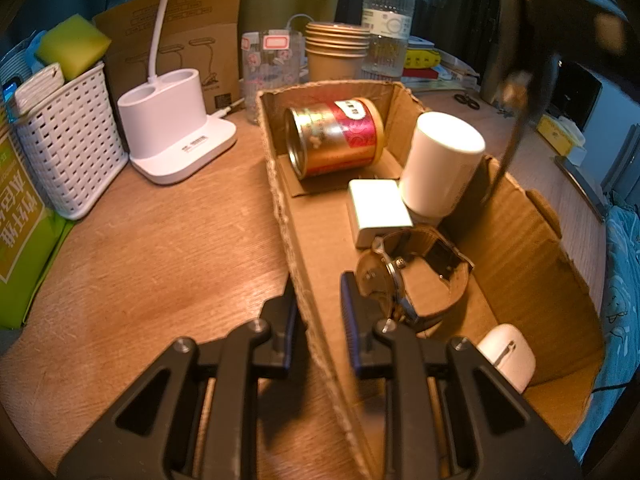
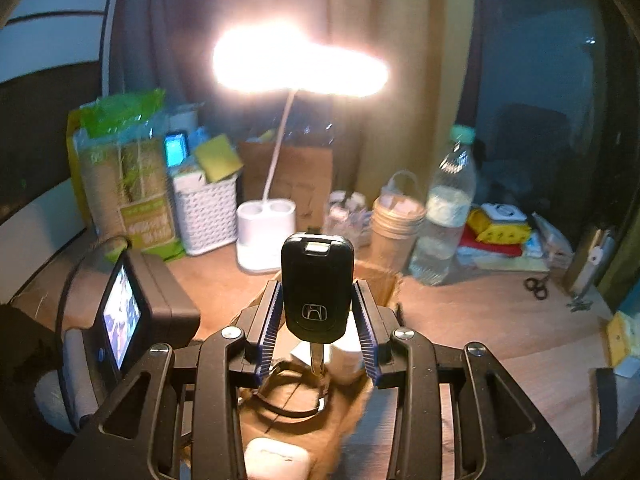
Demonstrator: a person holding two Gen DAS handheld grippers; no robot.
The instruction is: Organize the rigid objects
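Note:
A cardboard box (image 1: 512,240) lies on the wooden table. It holds a gold and red tin (image 1: 336,136), a white cylinder (image 1: 444,160), a white charger block (image 1: 380,210), a wristwatch (image 1: 416,276) and a white earbud case (image 1: 508,354). My left gripper (image 1: 318,312) straddles the box's left wall, one finger outside, one inside, shut on the wall. My right gripper (image 2: 318,312) is shut on a black car key (image 2: 318,292) and holds it upright above the box (image 2: 380,280); the watch (image 2: 292,392) and earbud case (image 2: 276,460) lie below it.
A white lamp base (image 1: 176,128), white basket (image 1: 68,148) with a sponge, glass cup (image 1: 272,68), paper cups (image 1: 336,52) and water bottle (image 1: 386,20) stand behind the box. Scissors (image 2: 536,286) lie at the right. The lit lamp head (image 2: 300,64) glares above.

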